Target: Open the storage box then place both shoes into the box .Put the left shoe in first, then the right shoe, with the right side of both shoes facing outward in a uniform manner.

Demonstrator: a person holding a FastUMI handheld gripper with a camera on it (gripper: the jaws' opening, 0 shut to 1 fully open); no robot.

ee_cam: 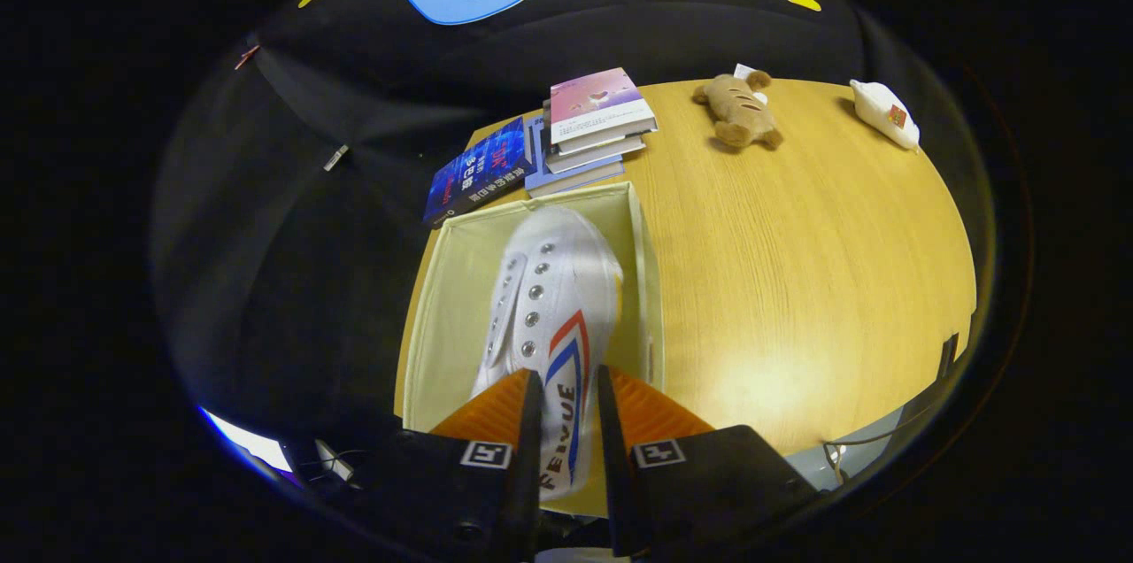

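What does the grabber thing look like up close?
The gripper has two thin, flat fingers pointing forward. Beside each finger sits an orange ribbed wedge, and behind these are dark blocks, each carrying a small black-and-white square marker. A thin cable trails off near the table's edge.

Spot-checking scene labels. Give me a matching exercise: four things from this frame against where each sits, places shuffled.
Things:
1. white shoe
2. plush toy
3. stack of books
4. white packet

Places:
A. on the table just beyond the open storage box
B. at the table's far corner, past the plush toy
C. heel between the fingers of the gripper, toe over the box
D. on the table between books and packet

Pairs: 1-C, 2-D, 3-A, 4-B
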